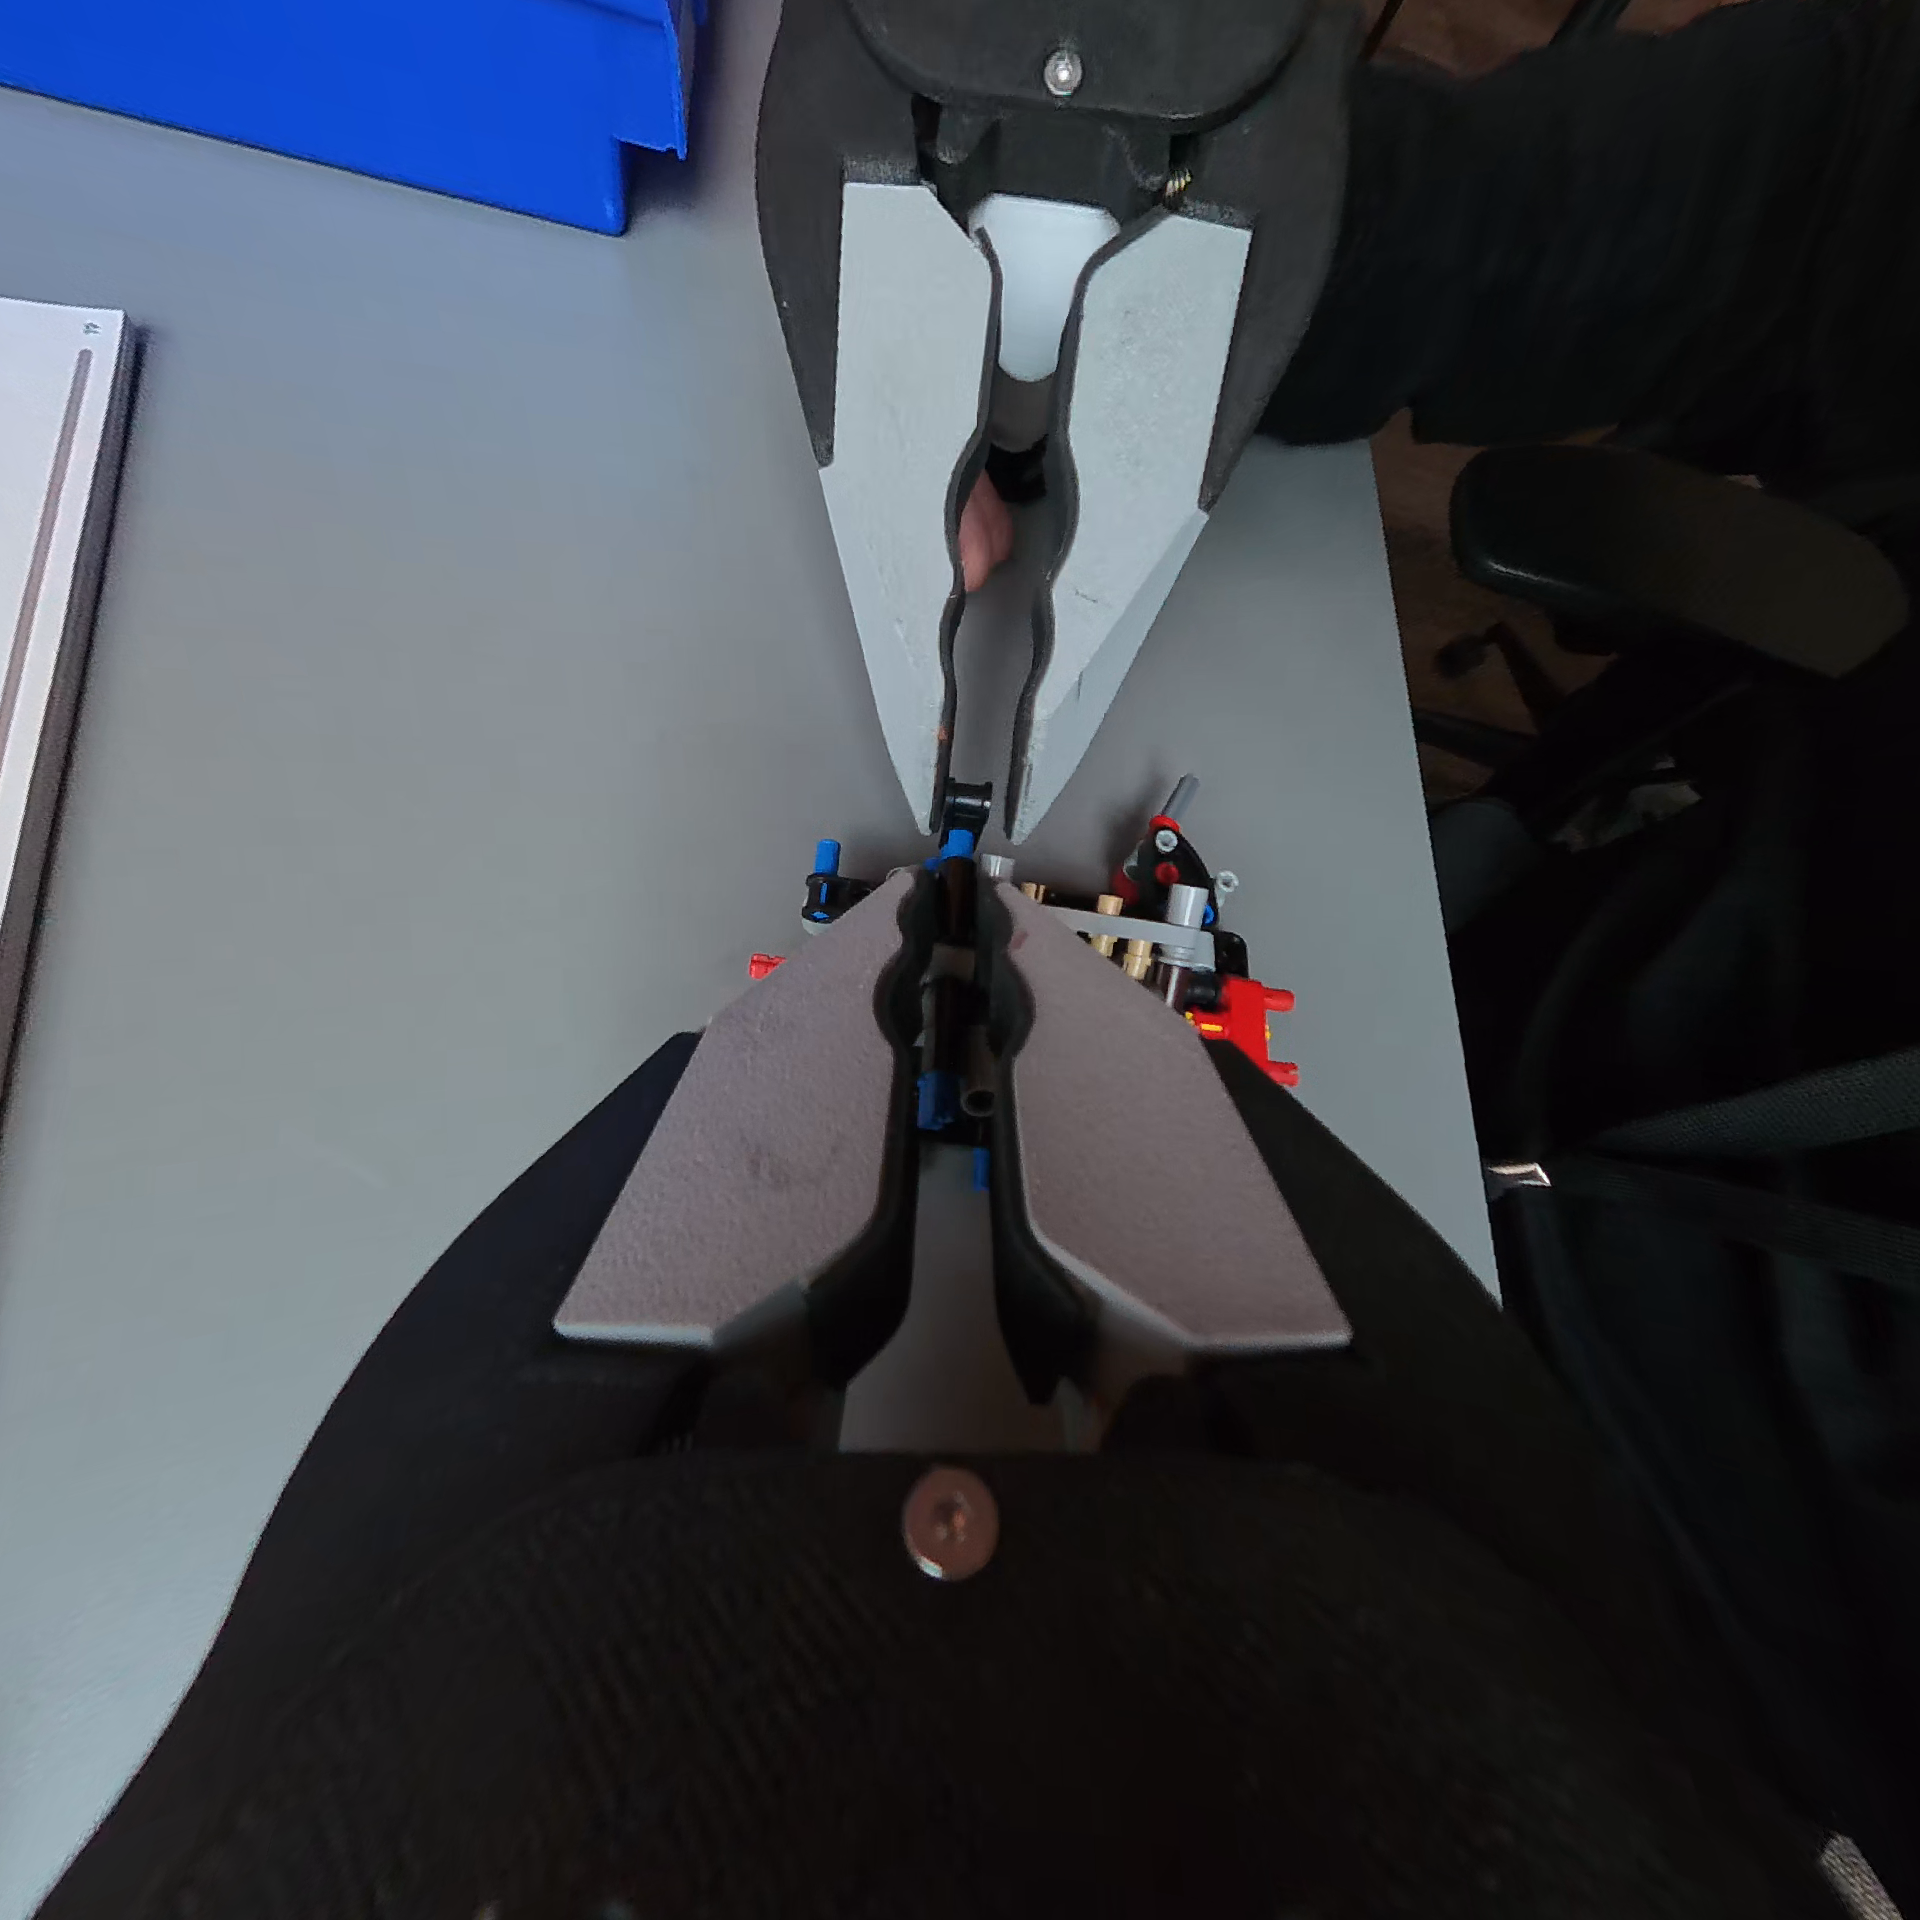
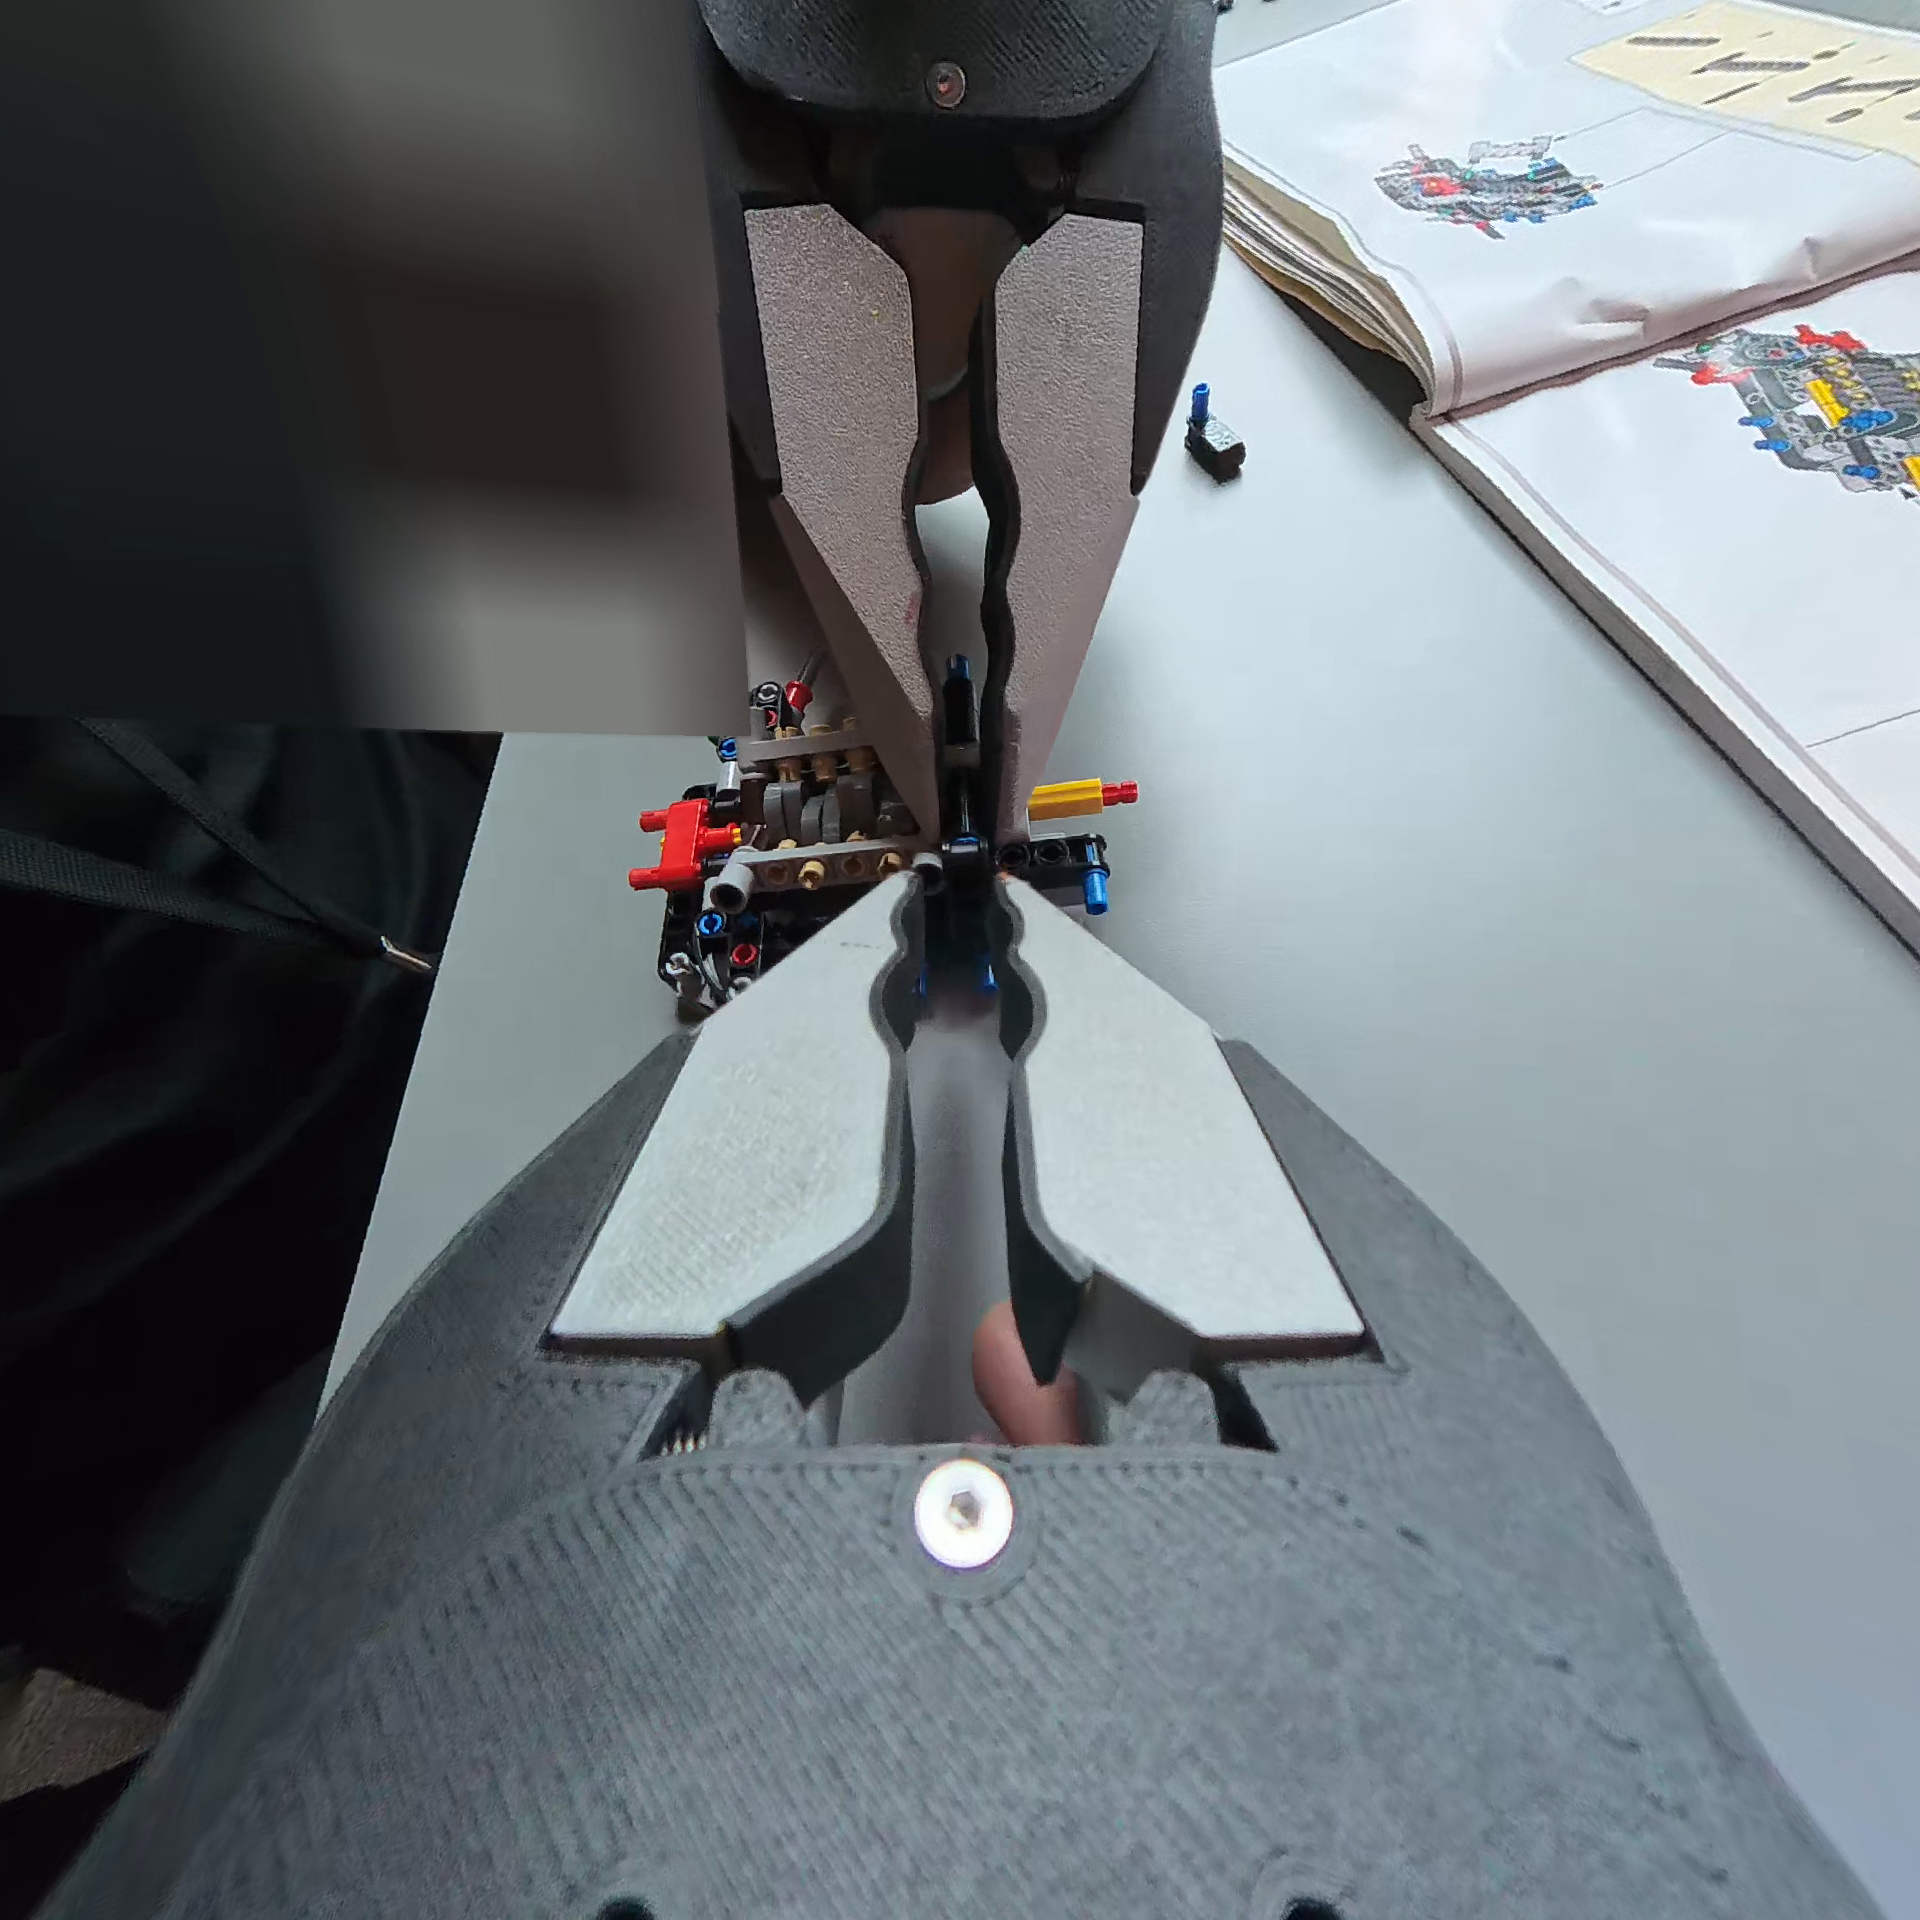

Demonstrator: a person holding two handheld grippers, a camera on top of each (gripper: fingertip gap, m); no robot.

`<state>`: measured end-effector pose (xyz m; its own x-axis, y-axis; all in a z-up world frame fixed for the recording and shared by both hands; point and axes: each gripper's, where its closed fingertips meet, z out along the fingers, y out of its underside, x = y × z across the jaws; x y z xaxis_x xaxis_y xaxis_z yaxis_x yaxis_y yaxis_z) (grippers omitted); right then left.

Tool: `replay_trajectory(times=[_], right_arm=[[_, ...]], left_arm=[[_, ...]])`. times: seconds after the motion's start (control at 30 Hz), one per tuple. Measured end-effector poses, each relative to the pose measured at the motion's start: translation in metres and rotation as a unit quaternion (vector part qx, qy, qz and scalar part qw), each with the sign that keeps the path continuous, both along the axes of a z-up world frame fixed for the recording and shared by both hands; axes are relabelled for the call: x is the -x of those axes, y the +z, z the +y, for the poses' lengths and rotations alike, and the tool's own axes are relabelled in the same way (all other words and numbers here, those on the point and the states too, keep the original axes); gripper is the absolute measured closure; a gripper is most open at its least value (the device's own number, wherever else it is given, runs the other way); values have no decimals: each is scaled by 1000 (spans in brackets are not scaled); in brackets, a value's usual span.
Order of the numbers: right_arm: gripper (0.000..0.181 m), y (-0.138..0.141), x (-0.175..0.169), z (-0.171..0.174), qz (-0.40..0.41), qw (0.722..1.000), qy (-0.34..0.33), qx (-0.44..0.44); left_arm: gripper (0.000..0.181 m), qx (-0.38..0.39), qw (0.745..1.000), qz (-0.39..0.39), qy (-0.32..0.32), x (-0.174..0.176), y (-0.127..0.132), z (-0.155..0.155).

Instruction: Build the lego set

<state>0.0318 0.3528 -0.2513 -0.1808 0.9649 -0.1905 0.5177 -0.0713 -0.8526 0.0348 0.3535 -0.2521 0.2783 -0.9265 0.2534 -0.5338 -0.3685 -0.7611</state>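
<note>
A partly built lego assembly of grey, black, red and tan parts sits on the grey table near its edge; it also shows in the right wrist view. My left gripper is shut on a black beam of the assembly. My right gripper faces it tip to tip and is shut on a small black connector with blue pins. The connector touches the end of the beam. The right gripper comes in from the top of the left wrist view. The joint between beam and connector is hidden by the fingers.
A blue bin and a flat silver device lie at the far left. An open instruction booklet lies to the right, with a small loose piece beside it. An office chair stands past the table edge. Left and right tips are no more than a few centimetres apart.
</note>
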Motion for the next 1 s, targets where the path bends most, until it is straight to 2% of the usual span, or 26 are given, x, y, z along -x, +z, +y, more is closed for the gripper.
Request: replay_trajectory(times=[0.67,0.93,1.0], right_arm=[[178,-6,-2,2,-11,998,11,-64],[178,-7,-1,-1,-24,999,30,9],[178,-7,0,-2,-23,999,33,4]], left_arm=[[177,11,1000,-13,-4,0,0,-1],[177,11,1000,-17,-6,0,0,-2],[178,13,1000,-20,-7,1,0,-2]])
